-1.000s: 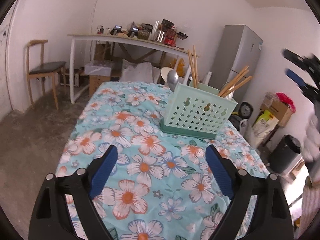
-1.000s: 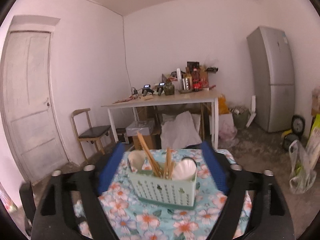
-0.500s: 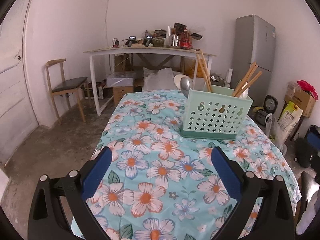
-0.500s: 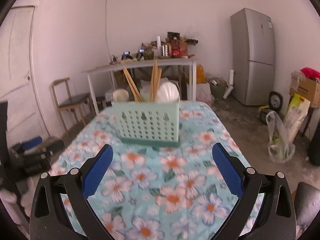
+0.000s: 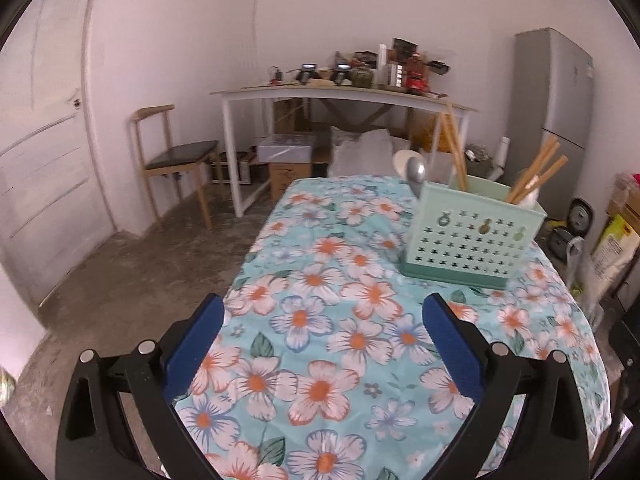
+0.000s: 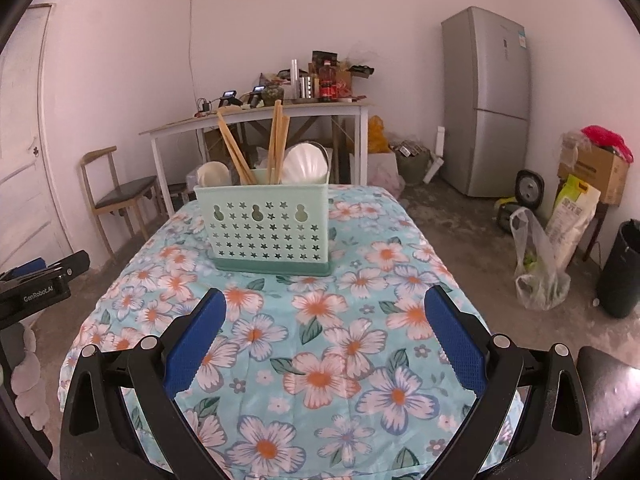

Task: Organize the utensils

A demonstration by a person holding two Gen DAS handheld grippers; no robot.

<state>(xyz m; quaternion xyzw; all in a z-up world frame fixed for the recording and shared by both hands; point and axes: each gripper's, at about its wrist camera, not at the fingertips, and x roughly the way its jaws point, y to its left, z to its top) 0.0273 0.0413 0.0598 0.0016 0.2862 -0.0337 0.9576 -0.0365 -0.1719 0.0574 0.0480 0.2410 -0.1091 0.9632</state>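
1. Left wrist view: the green utensil caddy (image 5: 472, 236) stands upright on the floral tabletop (image 5: 320, 340), ahead and to the right. Its chopsticks (image 5: 534, 178) lean up and right; one metal spoon (image 5: 416, 172) stands bowl-up. The left gripper (image 5: 322, 334) has its fingers (image 5: 196, 340) spread wide, holding nothing.
2. Right wrist view: the caddy's long side faces the camera, with two white spoons (image 6: 304, 166) and two chopstick bundles. The right gripper (image 6: 324, 334) is wide open and empty.

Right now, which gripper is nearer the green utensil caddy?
Right, narrowly, as far as I can judge. The right gripper has the utensil caddy straight ahead and centred. The left gripper has it ahead but well off to its right.
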